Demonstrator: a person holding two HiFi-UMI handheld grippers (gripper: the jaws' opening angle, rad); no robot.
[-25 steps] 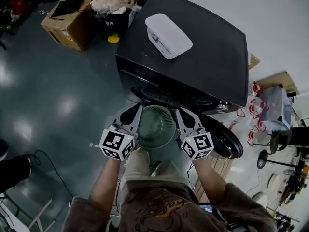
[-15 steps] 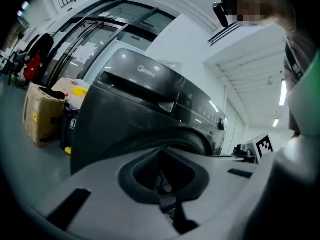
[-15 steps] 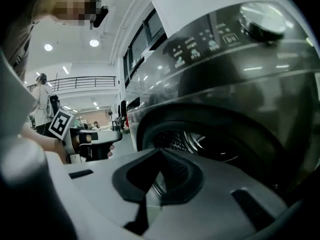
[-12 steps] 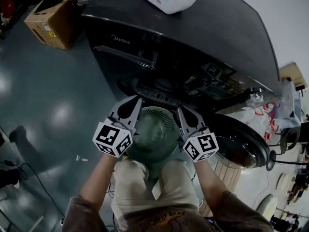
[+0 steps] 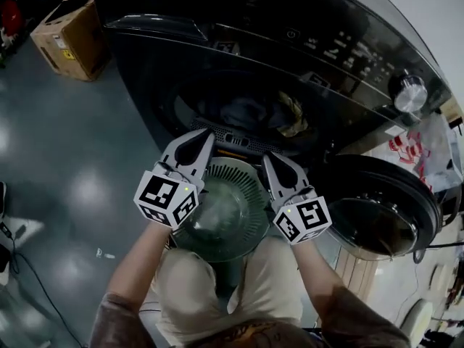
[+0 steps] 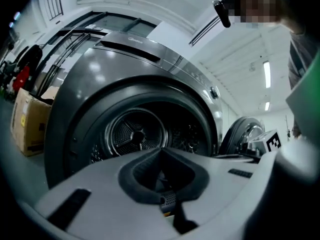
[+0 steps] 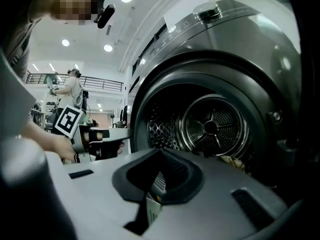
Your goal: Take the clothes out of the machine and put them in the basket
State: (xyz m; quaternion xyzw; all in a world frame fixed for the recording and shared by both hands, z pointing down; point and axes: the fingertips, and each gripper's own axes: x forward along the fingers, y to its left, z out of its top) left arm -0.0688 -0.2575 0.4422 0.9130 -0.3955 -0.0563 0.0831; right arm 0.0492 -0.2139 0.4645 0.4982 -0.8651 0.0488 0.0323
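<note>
Clothes [image 5: 254, 113] in machine [image 5: 217, 20]; basket [image 5: 221, 209] betw L claw [image 5: 207, 133], R claw [image 5: 266, 156]

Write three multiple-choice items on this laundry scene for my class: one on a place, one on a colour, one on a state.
1. Where is the basket?
A. between the left claw and right claw, before the machine
B. on its top
C. on a shelf

2. What colour is the basket?
A. red
B. yellow
C. green

3. How is the door?
A. shut
B. swung open
C. missing

Answers:
1. A: both claws flank it in the head view.
2. C: its mesh looks green.
3. B: it hangs open at the right.
</note>
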